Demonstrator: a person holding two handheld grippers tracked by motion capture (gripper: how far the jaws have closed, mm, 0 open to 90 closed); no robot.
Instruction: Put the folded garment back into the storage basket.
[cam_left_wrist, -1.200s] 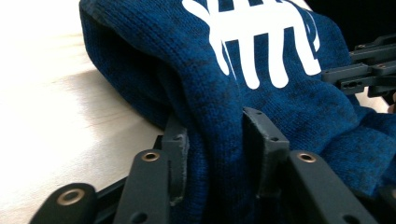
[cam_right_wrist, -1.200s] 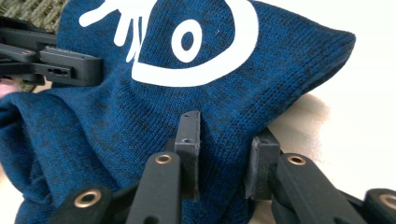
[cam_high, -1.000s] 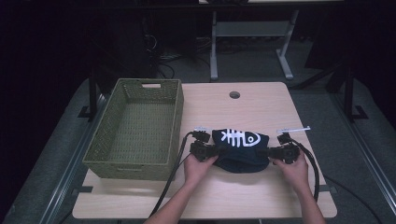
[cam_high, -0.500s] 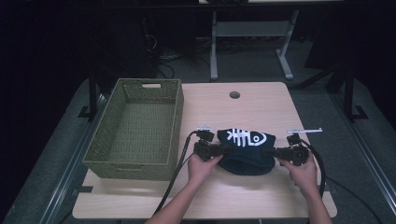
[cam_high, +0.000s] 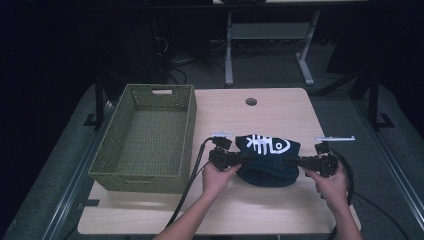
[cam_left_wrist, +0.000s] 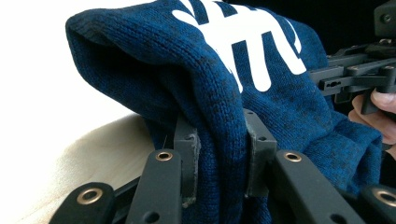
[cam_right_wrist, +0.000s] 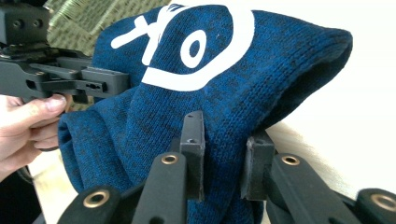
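In the left gripper view, the left gripper (cam_left_wrist: 219, 154) has its jaws pinching a thick fold of the dark blue knitted garment (cam_left_wrist: 261, 93), the cloth bunched tight between the two pads and draping up and away beyond them. The right gripper (cam_right_wrist: 222, 156) does the same from the opposite end, its jaws clamped on another fold of that knit, whose white fish-skeleton print (cam_right_wrist: 196, 51) lies just past the jaw tips. From above, the garment hangs between the two pairs of jaws over the wooden table (cam_high: 280, 110); it seems lifted a little, though the underside is too dark to be sure. Beyond the left gripper's outer side stands the green woven basket (cam_high: 107, 160), apart from the cloth.
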